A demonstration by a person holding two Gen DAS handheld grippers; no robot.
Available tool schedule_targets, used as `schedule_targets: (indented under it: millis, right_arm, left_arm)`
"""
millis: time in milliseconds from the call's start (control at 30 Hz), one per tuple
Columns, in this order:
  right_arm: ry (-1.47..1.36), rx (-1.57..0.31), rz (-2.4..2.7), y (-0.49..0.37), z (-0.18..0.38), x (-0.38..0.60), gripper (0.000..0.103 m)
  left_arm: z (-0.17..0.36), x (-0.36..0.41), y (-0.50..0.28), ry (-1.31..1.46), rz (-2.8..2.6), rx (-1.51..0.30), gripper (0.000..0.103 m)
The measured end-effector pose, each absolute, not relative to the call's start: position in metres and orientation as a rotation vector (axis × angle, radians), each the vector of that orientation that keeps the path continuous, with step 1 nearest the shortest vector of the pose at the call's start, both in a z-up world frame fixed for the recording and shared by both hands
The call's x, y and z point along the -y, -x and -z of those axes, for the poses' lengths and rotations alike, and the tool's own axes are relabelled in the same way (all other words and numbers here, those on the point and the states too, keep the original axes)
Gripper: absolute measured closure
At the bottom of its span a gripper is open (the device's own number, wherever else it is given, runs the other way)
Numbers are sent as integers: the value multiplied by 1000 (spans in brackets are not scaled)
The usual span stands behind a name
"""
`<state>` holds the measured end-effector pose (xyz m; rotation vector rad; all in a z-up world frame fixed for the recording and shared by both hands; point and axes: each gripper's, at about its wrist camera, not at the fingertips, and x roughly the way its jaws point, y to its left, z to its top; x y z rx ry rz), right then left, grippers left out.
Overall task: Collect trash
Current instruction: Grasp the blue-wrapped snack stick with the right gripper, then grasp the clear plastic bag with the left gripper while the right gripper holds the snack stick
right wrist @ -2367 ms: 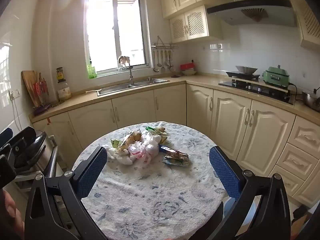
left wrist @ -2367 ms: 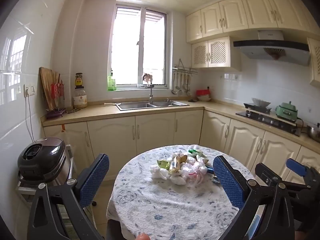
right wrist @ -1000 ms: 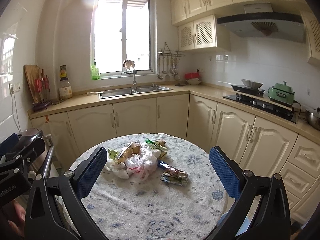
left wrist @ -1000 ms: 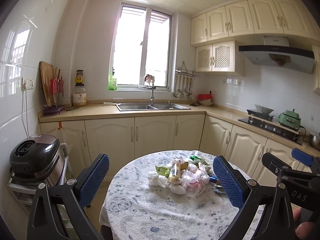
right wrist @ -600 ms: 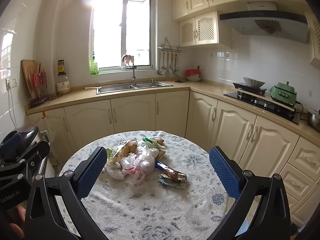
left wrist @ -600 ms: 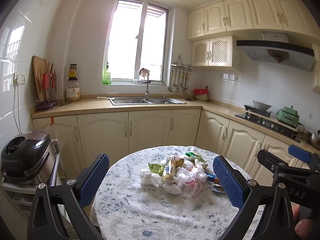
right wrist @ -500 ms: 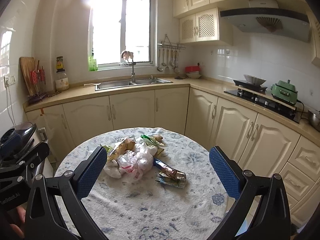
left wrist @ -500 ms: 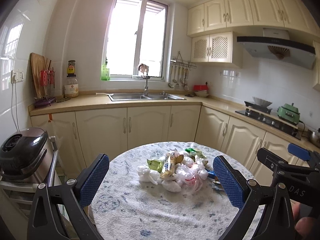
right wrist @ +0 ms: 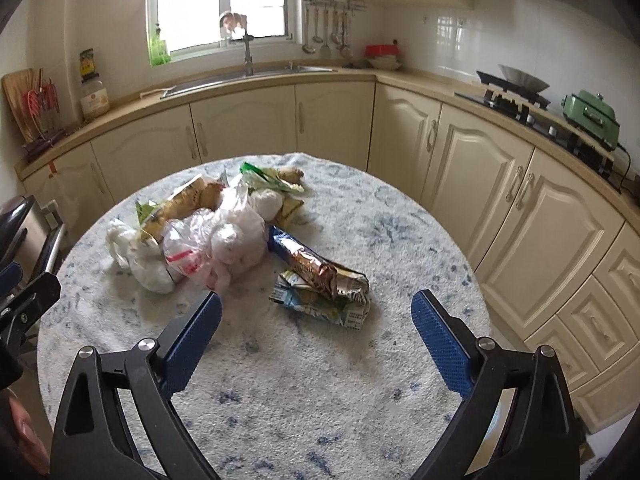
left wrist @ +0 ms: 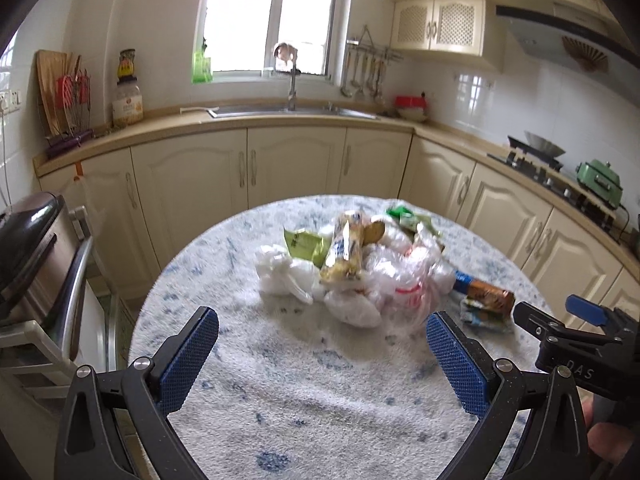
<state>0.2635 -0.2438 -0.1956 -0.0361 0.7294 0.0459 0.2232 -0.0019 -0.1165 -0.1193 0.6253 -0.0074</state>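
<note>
1. The left hand-held gripper (left wrist: 322, 354) hovers over the near part of the round table (left wrist: 280, 408), its blue-padded fingers spread wide with nothing between them.
2. The right hand-held gripper (right wrist: 316, 334) also hangs above the table, fingers equally wide apart and empty.
3. The trash pile (left wrist: 360, 264) sits past the table's middle, toward the far edge: white crumpled plastic bags (right wrist: 224, 240), a yellow snack wrapper (left wrist: 346, 252) and green packets (left wrist: 304, 242) heaped together and touching.
4. A brown-and-blue biscuit wrapper (right wrist: 316, 266) lies across a flattened carton (right wrist: 320, 304) just beside the pile, on its right side.
5. Bare patterned cloth runs from the pile to the near edge, below both grippers.
6. Cream cabinets (right wrist: 480, 184) curve around the far and right sides of the table, apart from its rim.
7. A dark cooker (left wrist: 24, 236) on a metal rack stands just beside the table's left edge.
</note>
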Motion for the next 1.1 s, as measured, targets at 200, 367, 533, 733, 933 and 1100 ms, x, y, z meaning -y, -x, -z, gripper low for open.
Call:
schedule_targets:
  millis: [200, 367, 533, 733, 933, 1100]
  right_arm:
    - [22, -797, -45, -287, 223, 249, 12]
    - [47, -796, -74, -312, 221, 245, 20]
    - [100, -842, -111, -347, 231, 237, 38]
    - [135, -879, -172, -362, 244, 228, 73]
    - [89, -849, -211, -346, 240, 235, 89]
    - [2, -827, -228, -324, 235, 250, 89]
  left_arm:
    - [139, 3, -256, 111, 16, -702, 1]
    - [149, 5, -276, 109, 17, -736, 1]
    - [159, 7, -293, 97, 11, -757, 1]
    - [171, 8, -312, 92, 5, -785, 1]
    - [178, 7, -323, 100, 8, -811, 1]
    - [183, 14, -336, 88, 8, -832, 1]
